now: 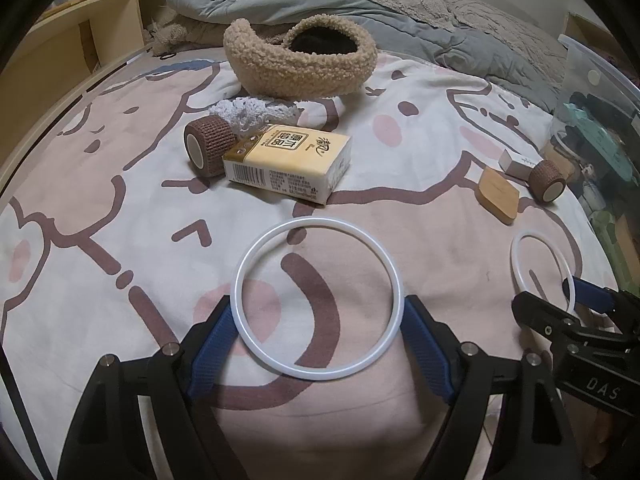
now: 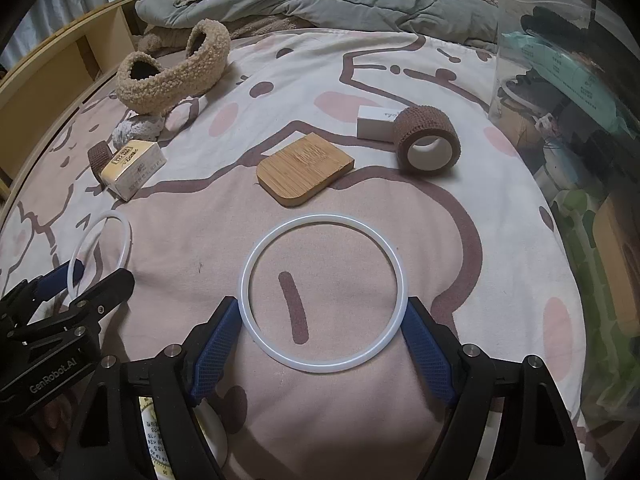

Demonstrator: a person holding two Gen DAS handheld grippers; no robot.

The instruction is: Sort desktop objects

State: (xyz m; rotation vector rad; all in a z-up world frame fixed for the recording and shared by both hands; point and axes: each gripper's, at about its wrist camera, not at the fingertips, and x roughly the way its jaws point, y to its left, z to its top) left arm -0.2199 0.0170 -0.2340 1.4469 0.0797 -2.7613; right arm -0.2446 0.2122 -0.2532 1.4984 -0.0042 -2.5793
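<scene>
Each gripper's jaws bracket a white rubber ring lying flat on the cartoon-print bedsheet (image 2: 400, 72). The left gripper (image 1: 318, 320) has its blue pads touching the sides of its white ring (image 1: 318, 298); the right gripper (image 2: 322, 316) likewise touches the second white ring (image 2: 323, 294). Whether either truly squeezes I cannot tell.

Farther out, a bamboo coaster (image 2: 306, 170), two brown bandage rolls (image 2: 426, 140) (image 1: 210, 146), a yellow tissue pack (image 1: 290, 162), a small white box (image 2: 374, 122) and a fuzzy beige pouch (image 1: 300, 58) lie loose. The clear plastic bin (image 2: 560, 80) already holds items, so sorting seems partly done.
</scene>
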